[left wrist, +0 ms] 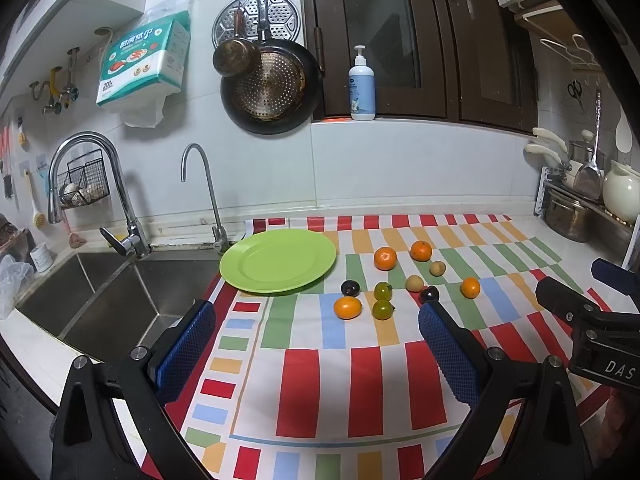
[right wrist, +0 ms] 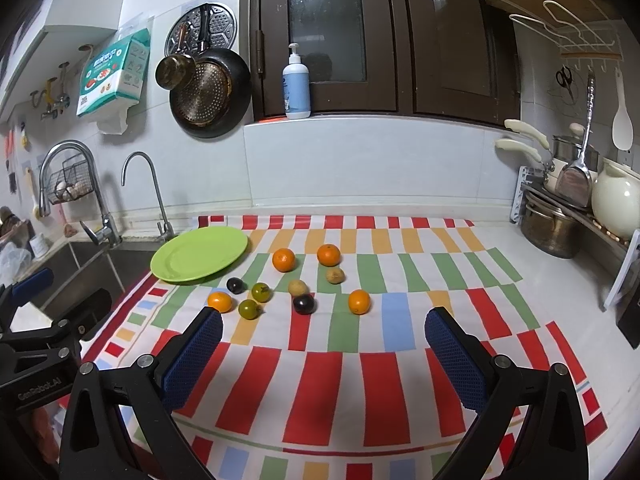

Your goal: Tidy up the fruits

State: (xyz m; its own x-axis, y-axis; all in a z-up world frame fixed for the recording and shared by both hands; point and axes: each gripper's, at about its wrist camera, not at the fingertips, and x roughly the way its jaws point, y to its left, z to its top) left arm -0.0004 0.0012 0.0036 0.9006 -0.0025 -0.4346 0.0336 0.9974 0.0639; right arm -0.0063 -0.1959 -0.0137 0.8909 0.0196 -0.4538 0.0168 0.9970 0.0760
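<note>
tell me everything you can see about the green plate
The round lime-green plate looks like smooth, glossy plastic, with a broad flat rim around a shallow sunken centre. It lies flat and right side up, with nothing on it. It sits at the left back corner of the striped red, orange, green and blue cloth, its left edge hanging slightly past the cloth toward the steel sink. The scattered fruits lie to its right, none touching it. Neither hand-held gripper touches it.
</note>
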